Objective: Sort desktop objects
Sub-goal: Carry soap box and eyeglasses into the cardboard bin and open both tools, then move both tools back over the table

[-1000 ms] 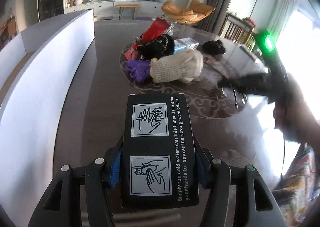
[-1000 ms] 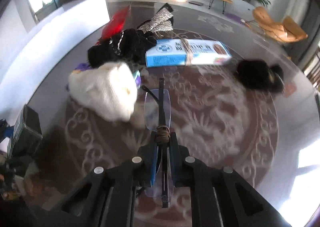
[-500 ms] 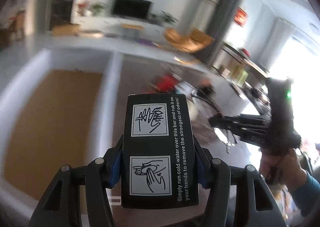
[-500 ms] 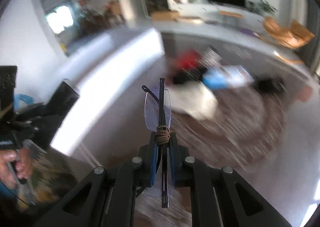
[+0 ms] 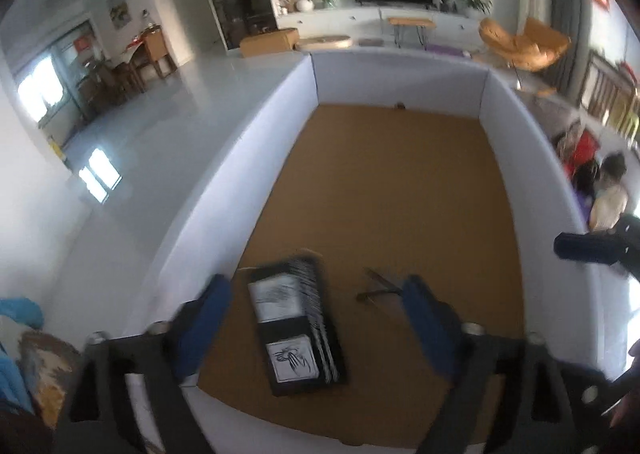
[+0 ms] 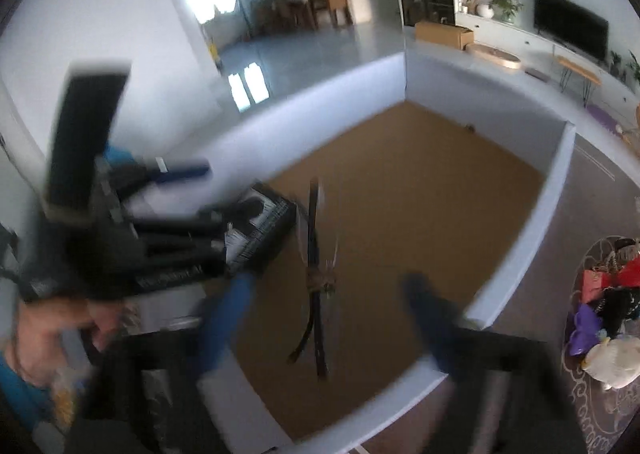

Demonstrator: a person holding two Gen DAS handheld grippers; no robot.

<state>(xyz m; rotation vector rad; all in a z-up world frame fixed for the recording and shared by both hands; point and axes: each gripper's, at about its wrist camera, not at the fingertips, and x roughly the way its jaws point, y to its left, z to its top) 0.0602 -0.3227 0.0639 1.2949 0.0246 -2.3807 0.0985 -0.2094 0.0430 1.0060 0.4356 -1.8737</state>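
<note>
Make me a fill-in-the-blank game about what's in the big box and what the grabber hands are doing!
1. The black packet with hand drawings is inside the white-walled box, whose floor is coloured ____.
2. The thing beside the packet is a pair of ____.
3. The left gripper is opening and grips ____.
4. The pile of leftover things lies ____ the box.

Missing words: brown; glasses; nothing; outside

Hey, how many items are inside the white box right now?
2. A black packet lies on the brown floor near the box's front-left corner, and folded glasses sit just right of it. The near edge is partly hidden by the tools.
</note>
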